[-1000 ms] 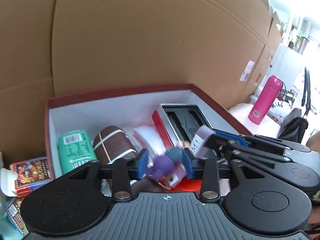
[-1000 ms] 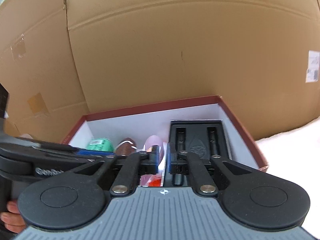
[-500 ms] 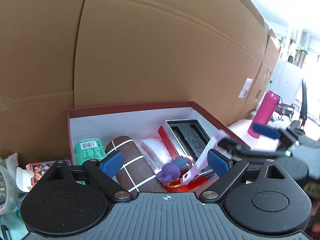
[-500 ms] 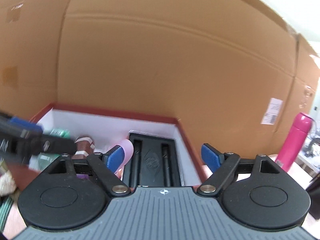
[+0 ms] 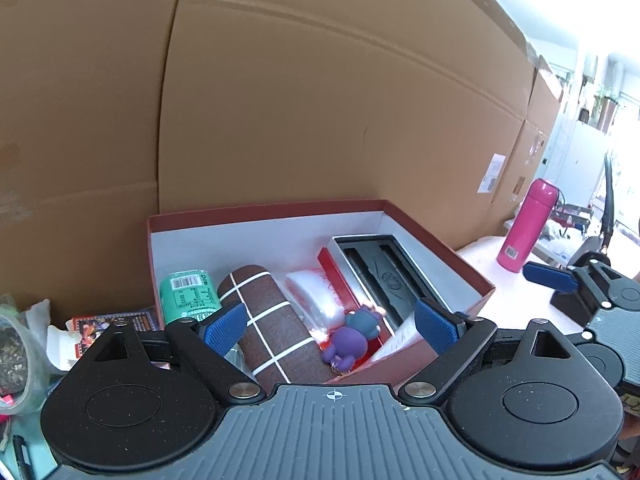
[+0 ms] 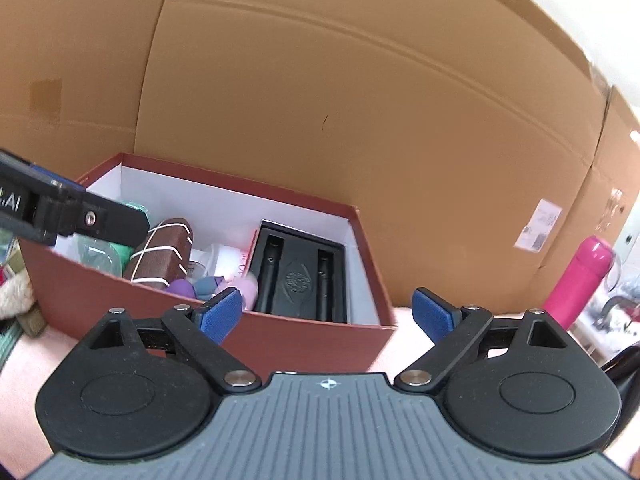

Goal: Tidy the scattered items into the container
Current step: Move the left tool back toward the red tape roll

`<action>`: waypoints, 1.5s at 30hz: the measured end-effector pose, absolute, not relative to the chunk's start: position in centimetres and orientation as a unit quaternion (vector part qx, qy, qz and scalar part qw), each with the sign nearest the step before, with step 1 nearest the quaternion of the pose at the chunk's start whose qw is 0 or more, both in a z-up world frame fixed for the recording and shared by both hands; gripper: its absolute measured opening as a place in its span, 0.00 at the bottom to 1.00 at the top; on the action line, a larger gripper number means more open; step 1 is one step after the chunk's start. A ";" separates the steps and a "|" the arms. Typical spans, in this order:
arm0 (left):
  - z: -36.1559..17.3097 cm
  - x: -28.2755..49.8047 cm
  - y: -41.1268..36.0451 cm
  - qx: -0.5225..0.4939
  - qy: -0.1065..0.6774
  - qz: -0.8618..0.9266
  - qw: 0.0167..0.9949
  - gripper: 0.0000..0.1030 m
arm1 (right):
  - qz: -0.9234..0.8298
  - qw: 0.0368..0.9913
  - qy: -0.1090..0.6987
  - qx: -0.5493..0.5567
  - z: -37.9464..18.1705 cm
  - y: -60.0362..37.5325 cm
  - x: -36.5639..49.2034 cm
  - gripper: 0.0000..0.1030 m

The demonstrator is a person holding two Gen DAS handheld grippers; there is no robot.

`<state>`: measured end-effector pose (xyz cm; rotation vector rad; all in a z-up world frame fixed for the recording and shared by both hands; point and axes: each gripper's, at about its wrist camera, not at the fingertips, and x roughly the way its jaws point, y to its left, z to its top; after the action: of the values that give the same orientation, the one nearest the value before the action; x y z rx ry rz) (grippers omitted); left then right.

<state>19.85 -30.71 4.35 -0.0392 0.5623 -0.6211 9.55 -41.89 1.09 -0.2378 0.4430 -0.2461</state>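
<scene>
A dark red box (image 5: 440, 248) with a white inside stands against a cardboard wall; it also shows in the right wrist view (image 6: 304, 340). In it lie a green can (image 5: 186, 298), a brown roll with white lines (image 5: 268, 328), a clear plastic bag (image 5: 316, 296), a black tray (image 5: 384, 276) and a purple toy figure (image 5: 350, 344). My left gripper (image 5: 330, 326) is open and empty, just in front of the box above the toy. My right gripper (image 6: 328, 312) is open and empty, at the box's near right corner.
A pink bottle (image 5: 526, 226) stands on the pale table to the right. Left of the box lie a printed card pack (image 5: 116, 322), a tape roll (image 5: 16, 360) and crumpled wrappers. A large cardboard wall (image 5: 320, 100) rises right behind the box.
My left gripper let go of the purple toy, which now lies in the box, and opened wide. My right gripper also opened and drew back to the right, out of the box.
</scene>
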 end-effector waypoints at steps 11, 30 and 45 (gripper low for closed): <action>5.2 17.1 -30.6 -0.015 0.263 -0.295 0.919 0.99 | -0.110 0.975 0.176 -0.081 2.9 -41.3 6.7 0.96; 4.4 10.3 -24.4 -0.022 0.287 -0.205 0.935 1.00 | 0.006 0.986 0.159 -0.046 2.3 -34.6 2.7 0.98; -0.3 5.7 -14.4 -0.061 0.310 -0.161 0.935 1.00 | 0.116 0.968 0.222 -0.009 -1.6 -27.7 1.3 0.98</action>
<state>5.74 -14.44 -0.29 -0.1248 0.6332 -0.3293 1.28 -27.66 -1.62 -0.0180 0.4486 0.2353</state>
